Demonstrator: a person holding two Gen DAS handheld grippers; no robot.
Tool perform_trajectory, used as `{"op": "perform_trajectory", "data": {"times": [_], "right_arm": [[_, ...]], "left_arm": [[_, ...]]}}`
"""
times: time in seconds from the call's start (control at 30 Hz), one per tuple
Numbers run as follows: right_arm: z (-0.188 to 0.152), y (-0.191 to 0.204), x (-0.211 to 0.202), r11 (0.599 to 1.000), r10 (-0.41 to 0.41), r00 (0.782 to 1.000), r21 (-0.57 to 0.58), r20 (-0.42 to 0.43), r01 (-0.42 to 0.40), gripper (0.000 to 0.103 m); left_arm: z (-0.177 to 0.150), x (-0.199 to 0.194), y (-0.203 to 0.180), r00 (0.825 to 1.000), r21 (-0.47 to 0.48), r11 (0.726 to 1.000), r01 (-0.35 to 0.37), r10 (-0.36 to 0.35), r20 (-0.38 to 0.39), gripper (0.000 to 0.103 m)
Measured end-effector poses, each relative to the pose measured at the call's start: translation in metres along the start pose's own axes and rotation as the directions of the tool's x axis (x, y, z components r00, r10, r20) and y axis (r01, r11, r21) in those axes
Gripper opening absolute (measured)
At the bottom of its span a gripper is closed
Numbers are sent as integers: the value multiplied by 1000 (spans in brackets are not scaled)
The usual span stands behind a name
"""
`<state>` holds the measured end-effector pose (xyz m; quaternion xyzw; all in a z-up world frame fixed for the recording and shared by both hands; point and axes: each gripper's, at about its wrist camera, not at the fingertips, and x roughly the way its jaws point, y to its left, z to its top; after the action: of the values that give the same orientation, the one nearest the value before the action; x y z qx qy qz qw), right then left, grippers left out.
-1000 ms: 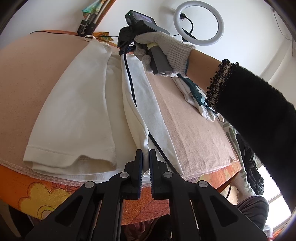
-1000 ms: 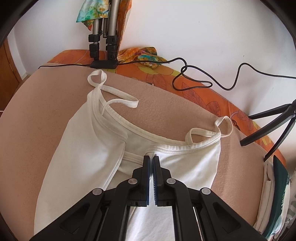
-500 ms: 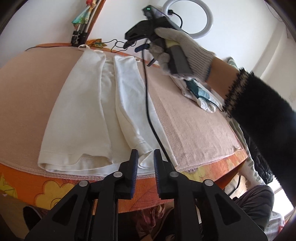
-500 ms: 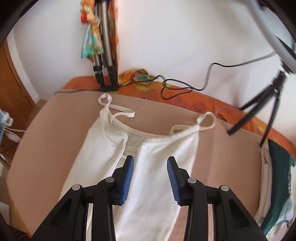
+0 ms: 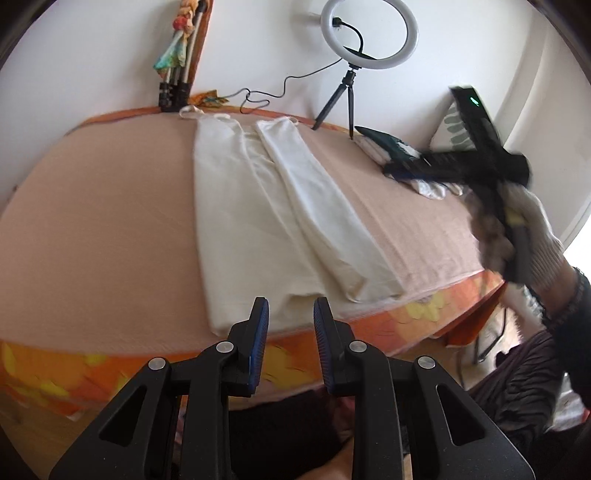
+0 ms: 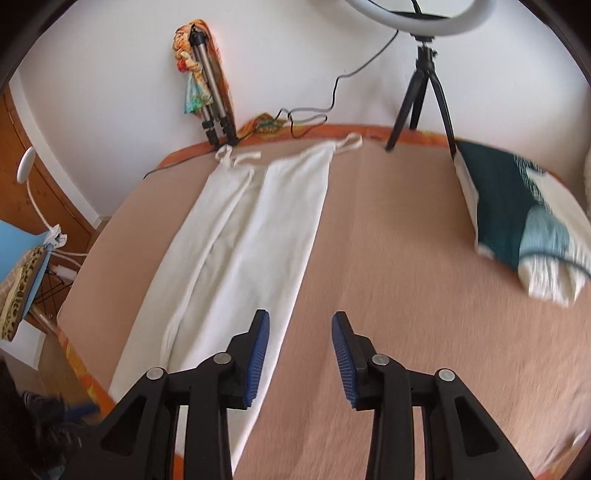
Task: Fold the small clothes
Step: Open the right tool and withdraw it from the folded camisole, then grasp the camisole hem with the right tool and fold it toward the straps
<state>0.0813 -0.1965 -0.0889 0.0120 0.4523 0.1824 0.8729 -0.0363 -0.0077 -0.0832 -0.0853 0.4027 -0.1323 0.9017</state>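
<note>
A white strappy top point(image 5: 266, 206) lies lengthwise on the pink-covered table point(image 5: 92, 206), both long sides folded in toward the middle, straps at the far end. It also shows in the right wrist view point(image 6: 251, 236). My left gripper point(image 5: 290, 314) is open and empty, held off the table's near edge just short of the top's hem. My right gripper point(image 6: 300, 325) is open and empty above the table, beside the top's right folded edge. In the left wrist view the right gripper point(image 5: 454, 162) is blurred at the right, held in a gloved hand.
A stack of folded clothes, dark green on top point(image 6: 517, 214), lies at the far right of the table. A ring light on a tripod point(image 5: 369, 33) and a folded tripod point(image 6: 210, 92) stand at the back wall, with a black cable point(image 6: 317, 114) between them.
Both grippers let go of the top's right side after folding it over, opened, and pulled back. The right gripper swung off to the right, away from the straps.
</note>
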Motion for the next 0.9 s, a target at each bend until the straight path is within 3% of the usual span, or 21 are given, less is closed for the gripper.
{"op": "perform_trajectory", "data": {"times": [0.1, 0.23, 0.43, 0.57, 0.63, 0.67, 0.7, 0.73, 0.8, 0.9], "right_arm": [[-22, 22, -4, 998, 40, 999, -48, 16, -40, 21], [-39, 63, -2, 977, 145, 989, -160, 5, -143, 15], [-65, 94, 31, 954, 166, 980, -233, -112, -188, 14], [-75, 100, 31, 937, 163, 978, -290, -129, -195, 15], [-78, 99, 24, 935, 163, 979, -296, -126, -194, 17], [-79, 93, 19, 941, 163, 980, -280, -115, -189, 22], [-79, 86, 12, 950, 155, 984, -260, -89, -173, 35], [-77, 78, 9, 958, 133, 989, -246, -63, -145, 38], [-77, 63, 3, 973, 81, 996, -215, -31, -86, 42], [-79, 40, 2, 987, 107, 993, -116, -53, -112, 43]], "left_arm": [[16, 7, 7, 999, 71, 996, -50, 50, -8, 23], [29, 26, 24, 997, 67, 996, -55, 59, -54, 23], [16, 41, 46, 991, 5, 999, -50, 50, -120, 23], [8, 40, 57, 990, -38, 999, -39, 34, -139, 23], [6, 39, 62, 989, -75, 997, -19, 7, -148, 23], [6, 38, 63, 989, -85, 996, -11, -2, -147, 23], [6, 37, 63, 989, -91, 996, -5, -9, -148, 23], [5, 36, 64, 989, -98, 995, 6, -21, -148, 23], [4, 35, 63, 987, -114, 993, 26, -43, -152, 23], [2, 36, 64, 984, -144, 988, 51, -74, -161, 23]]}}
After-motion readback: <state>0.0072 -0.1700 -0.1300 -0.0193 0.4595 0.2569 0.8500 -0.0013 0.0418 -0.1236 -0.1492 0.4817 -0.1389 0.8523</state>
